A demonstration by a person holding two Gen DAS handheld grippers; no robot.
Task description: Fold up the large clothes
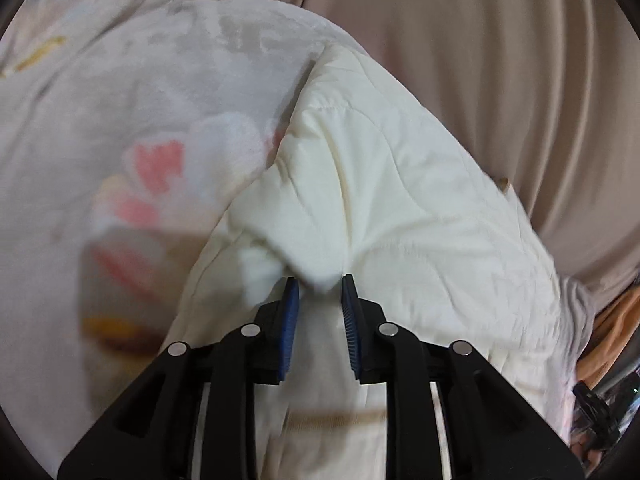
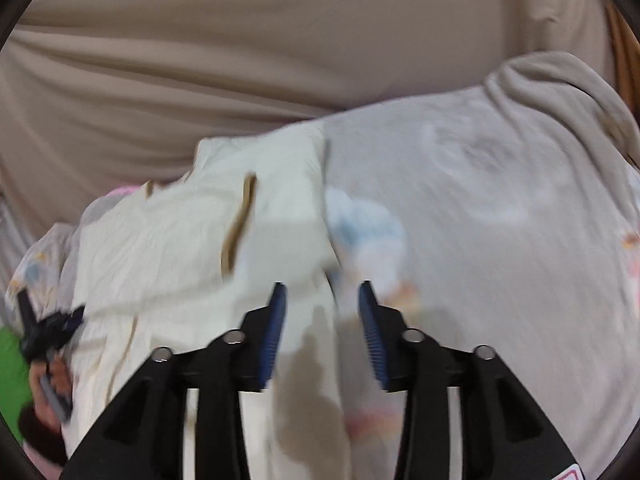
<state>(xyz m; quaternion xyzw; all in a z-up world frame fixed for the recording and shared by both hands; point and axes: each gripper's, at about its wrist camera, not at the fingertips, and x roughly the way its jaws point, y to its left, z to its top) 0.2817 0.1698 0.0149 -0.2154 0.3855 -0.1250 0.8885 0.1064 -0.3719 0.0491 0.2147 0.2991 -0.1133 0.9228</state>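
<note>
A large garment lies on a beige sheet. Its grey fleece outside has a pink and white print; its cream quilted lining is turned up. My left gripper has its blue-padded jaws partly closed around a raised fold of the cream lining. In the right wrist view the cream lining with a brown trim strip lies left, the grey fleece right. My right gripper is open and empty, just above the seam between them.
The beige sheet covers the surface behind the garment. My left gripper and the hand holding it show at the left edge of the right wrist view. Orange fabric lies at the right edge.
</note>
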